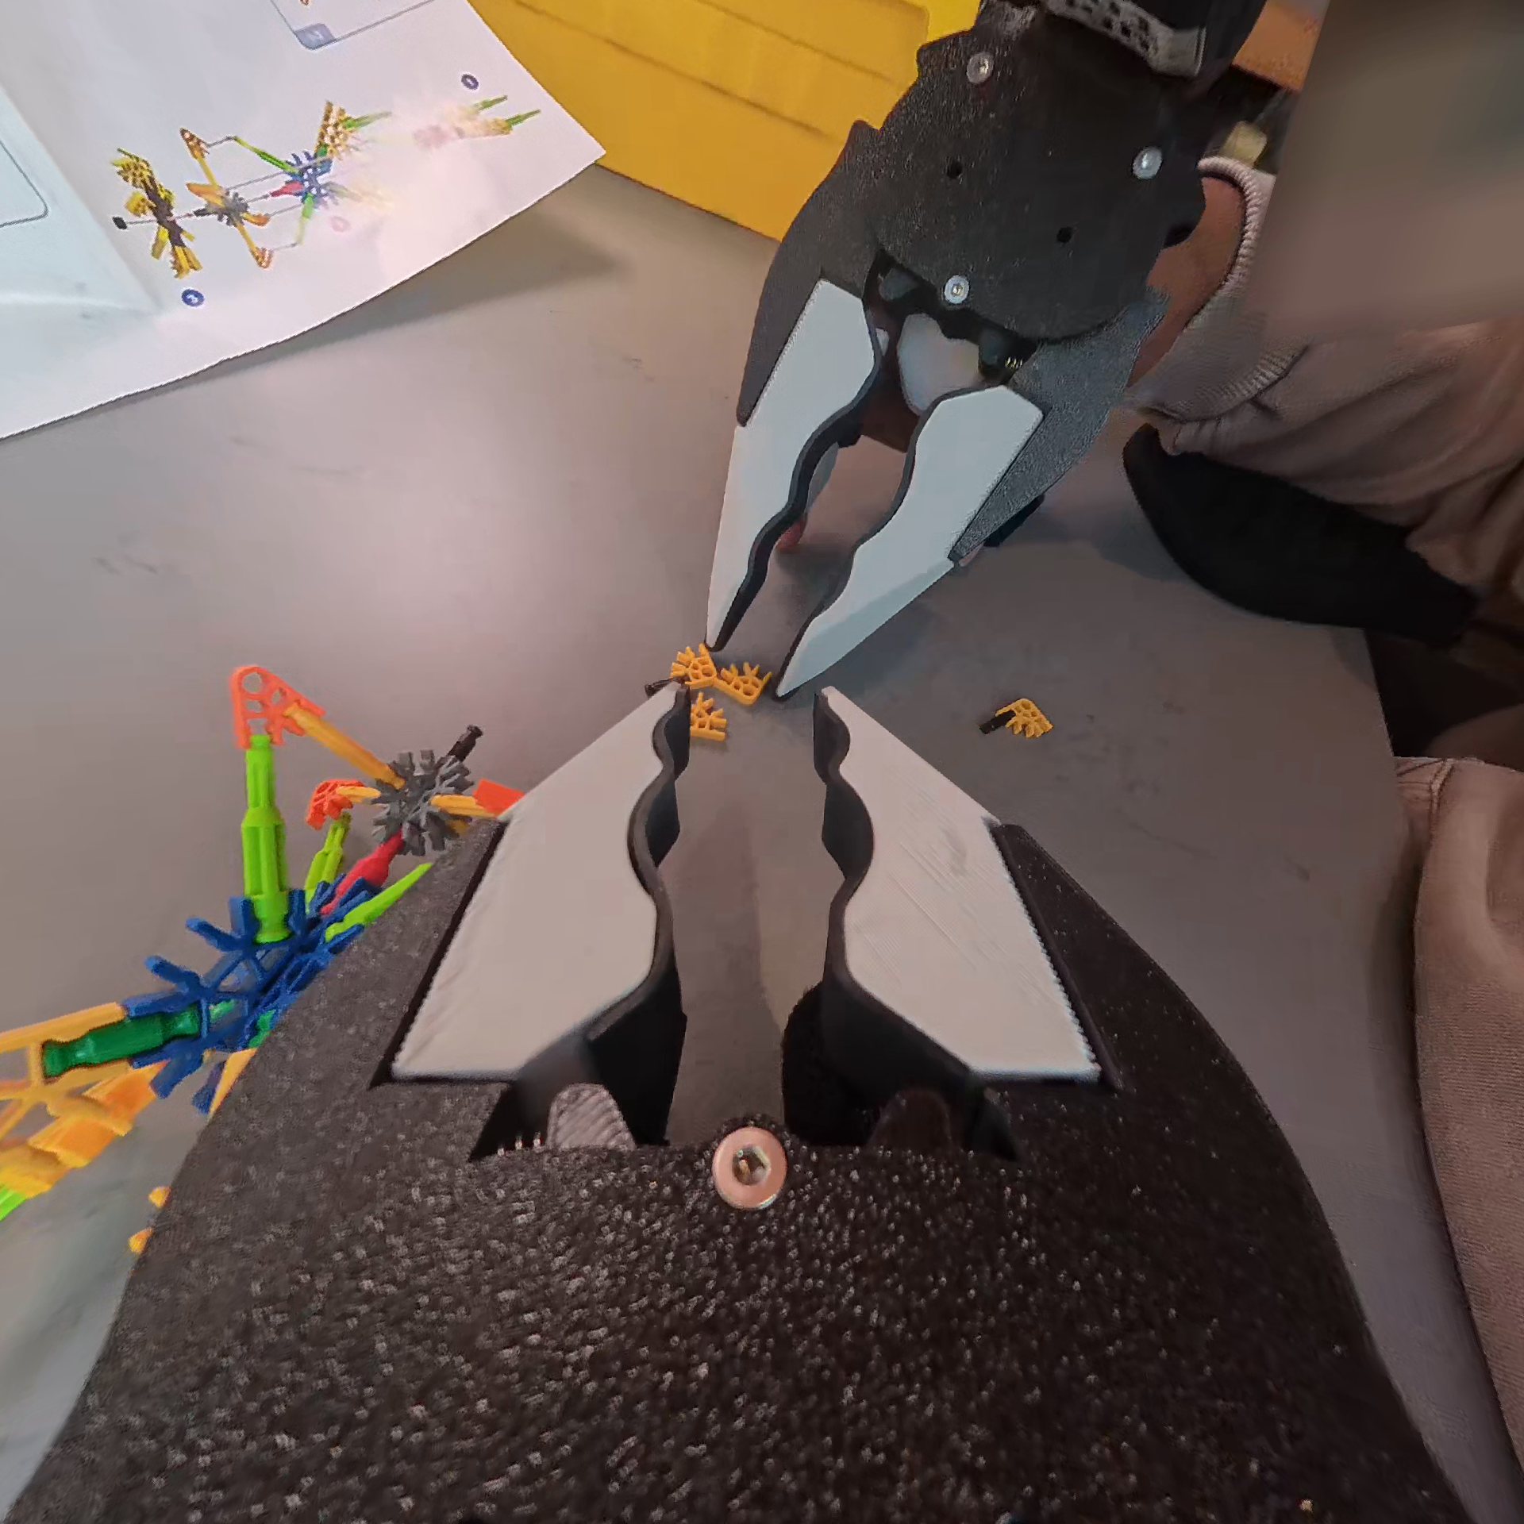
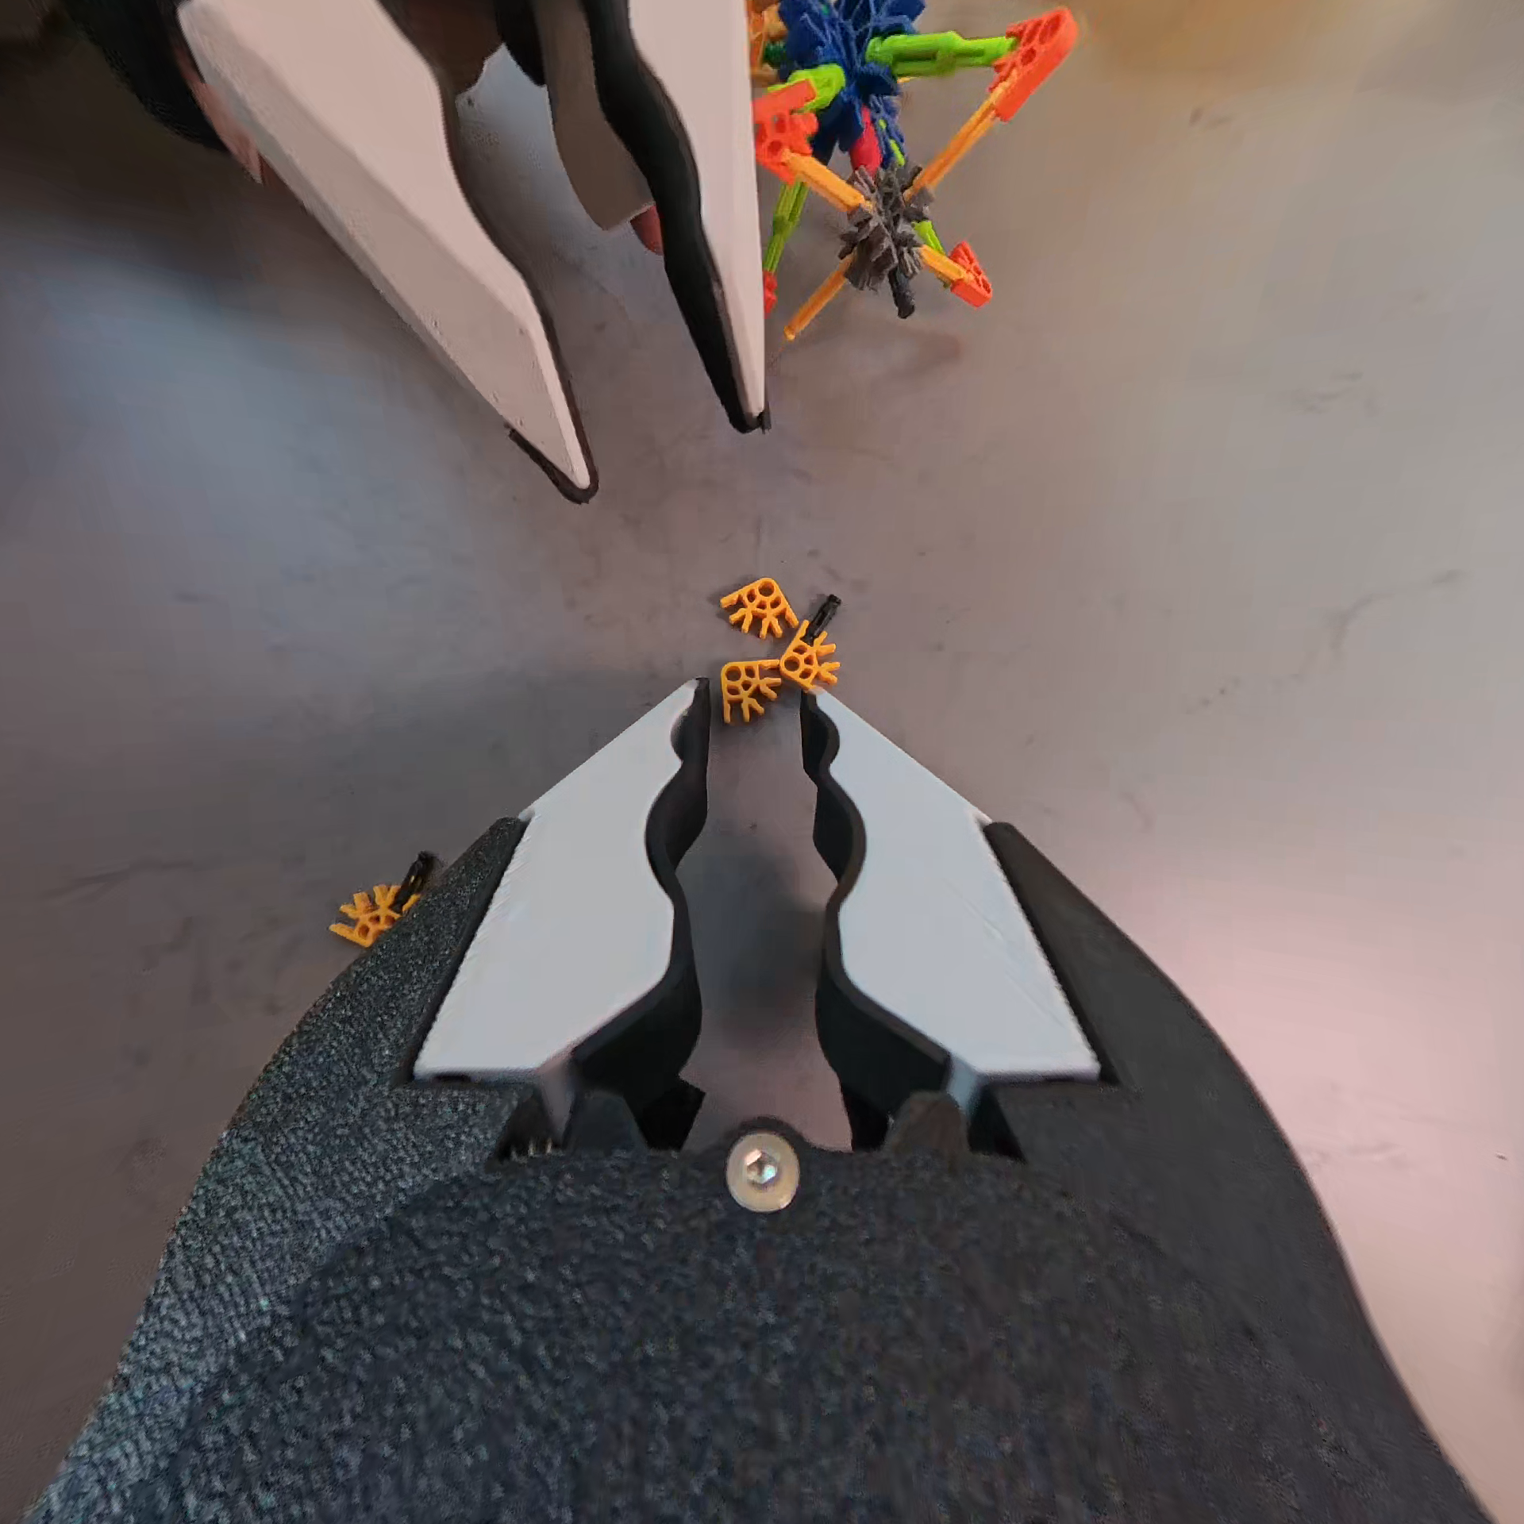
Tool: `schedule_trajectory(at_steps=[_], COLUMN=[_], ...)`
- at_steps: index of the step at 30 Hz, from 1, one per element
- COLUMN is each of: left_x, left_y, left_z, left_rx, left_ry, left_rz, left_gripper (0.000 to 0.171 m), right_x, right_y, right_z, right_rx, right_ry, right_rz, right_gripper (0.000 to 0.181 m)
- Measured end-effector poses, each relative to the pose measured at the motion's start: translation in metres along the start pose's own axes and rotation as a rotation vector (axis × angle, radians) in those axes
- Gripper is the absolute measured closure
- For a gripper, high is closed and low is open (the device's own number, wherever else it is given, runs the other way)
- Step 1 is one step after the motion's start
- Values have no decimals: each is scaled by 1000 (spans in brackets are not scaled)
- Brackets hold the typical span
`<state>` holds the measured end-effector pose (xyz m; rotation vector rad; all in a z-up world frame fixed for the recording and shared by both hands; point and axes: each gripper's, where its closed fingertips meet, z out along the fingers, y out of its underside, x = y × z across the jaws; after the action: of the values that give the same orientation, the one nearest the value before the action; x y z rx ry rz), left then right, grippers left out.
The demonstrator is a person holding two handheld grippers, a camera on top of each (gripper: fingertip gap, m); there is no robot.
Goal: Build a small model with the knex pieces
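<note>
Three small yellow-orange plastic fan-shaped connectors [image 2: 767,647] lie in a loose cluster on the grey tabletop [image 2: 1237,742], one with a short black rod stuck in it. The right gripper [image 2: 754,693] has its fingers apart, empty, tips just beside the cluster. The left gripper [image 1: 746,697], likewise spread and holding nothing, faces it from the opposite side, near the same pieces. A fourth yellow connector with black rod [image 1: 1021,719] lies apart. A multicoloured rod-and-connector construction-toy model [image 1: 272,891] stands nearby; a printed instruction sheet [image 1: 247,181] and a yellow box [image 1: 742,99] beyond.
</note>
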<state>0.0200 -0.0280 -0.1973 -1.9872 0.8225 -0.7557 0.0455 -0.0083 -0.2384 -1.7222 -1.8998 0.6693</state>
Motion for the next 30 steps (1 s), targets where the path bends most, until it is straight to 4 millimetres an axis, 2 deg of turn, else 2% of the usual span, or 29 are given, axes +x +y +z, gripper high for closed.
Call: schedule_trajectory(at_steps=[4,9,11,13,16,18,20,22,23,25,27,28,30], left_x=[-8,-9,-10,-9,-13,-13,-14,-13,-13,-9,-3,0,2], left_y=[11,19,21,23,27,27,27,27,26,26,18,12,-3], left_z=[6,19,25,31,37,38,38,38,38,37,34,31,23], left_rx=[-67,-128,-152,-176,-208,-214,-220,-226,-228,-224,-178,-147,-74], left_ry=[-71,-115,-132,-139,-167,-170,-171,-173,-174,-153,-139,-141,-172], left_rz=[34,60,64,64,79,71,67,88,100,128,179,216,282], left_gripper=[142,142,142,142,144,150,152,158,158,158,158,158,158], right_x=[-3,-4,-12,-10,14,45,85,126,147,182,204,212,223], right_y=[-1,0,-4,-17,-54,-76,-78,-55,-33,25,82,109,151], right_z=[4,2,-3,-18,-67,-119,-179,-236,-260,-290,-304,-303,-302], right_rx=[-32,-33,-7,59,274,451,567,583,538,377,255,191,109], right_ry=[-8,-10,-54,-38,97,286,548,843,989,1199,1296,1299,1313], right_rz=[-7,-11,-51,-90,-135,-136,-87,-18,31,163,305,372,461], right_gripper=[171,171,171,171,171,170,171,170,170,171,170,170,170])
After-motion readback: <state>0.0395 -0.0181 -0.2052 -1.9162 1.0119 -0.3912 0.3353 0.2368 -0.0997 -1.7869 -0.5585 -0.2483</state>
